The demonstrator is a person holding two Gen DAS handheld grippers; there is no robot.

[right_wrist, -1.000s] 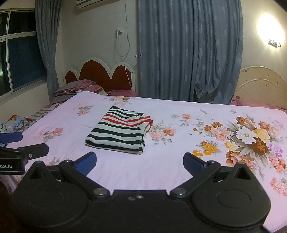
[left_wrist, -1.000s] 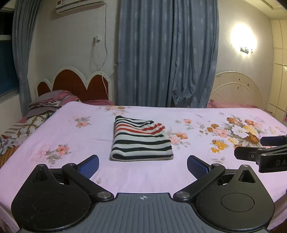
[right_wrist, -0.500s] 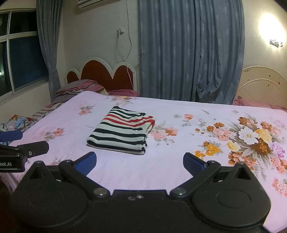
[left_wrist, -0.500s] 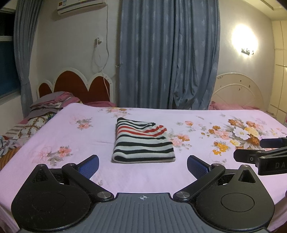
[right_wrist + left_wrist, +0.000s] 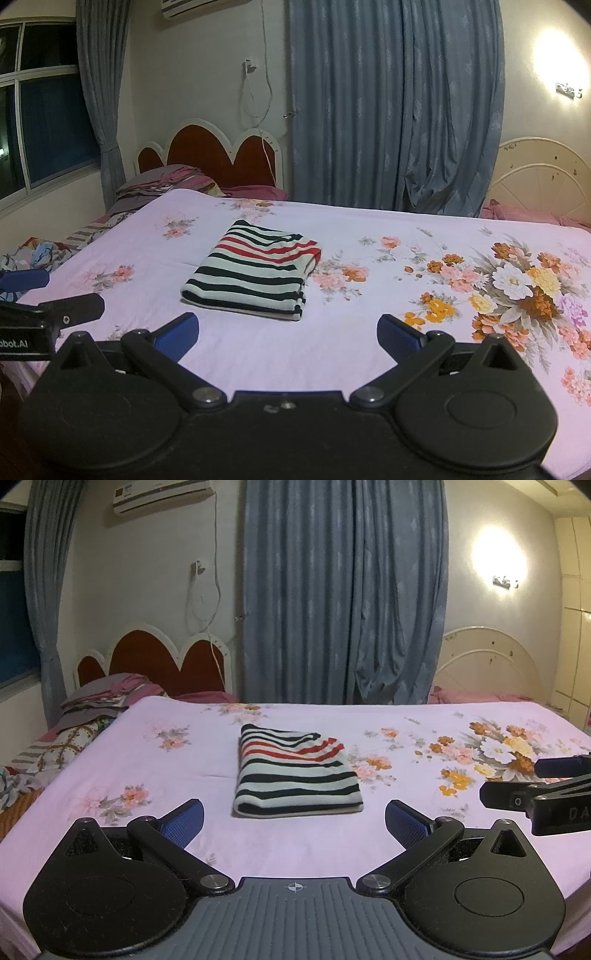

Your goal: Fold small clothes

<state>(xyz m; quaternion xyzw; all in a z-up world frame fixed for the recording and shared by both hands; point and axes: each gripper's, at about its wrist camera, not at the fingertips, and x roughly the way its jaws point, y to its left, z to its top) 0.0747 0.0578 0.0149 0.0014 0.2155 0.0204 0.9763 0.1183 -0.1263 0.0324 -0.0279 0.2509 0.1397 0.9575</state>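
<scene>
A striped garment (image 5: pixel 293 771), white with black and red stripes, lies folded into a neat rectangle on the pink floral bedsheet (image 5: pixel 147 760). It also shows in the right wrist view (image 5: pixel 255 275). My left gripper (image 5: pixel 294 821) is open and empty, held back from the garment's near edge. My right gripper (image 5: pixel 288 334) is open and empty, in front of the garment and a little to its right. Each gripper shows at the edge of the other's view: the right gripper (image 5: pixel 535 794) and the left gripper (image 5: pixel 48 310).
A pile of folded bedding (image 5: pixel 99 701) lies at the headboard (image 5: pixel 155 661) on the left. Crumpled cloth (image 5: pixel 40 254) sits off the bed's left side. Blue curtains (image 5: pixel 343 602) hang behind. A second bed's headboard (image 5: pixel 487 672) is at the back right.
Both grippers have drawn slightly back and tilted; the folded garment sits a little lower in both views. The garment itself has not moved.
</scene>
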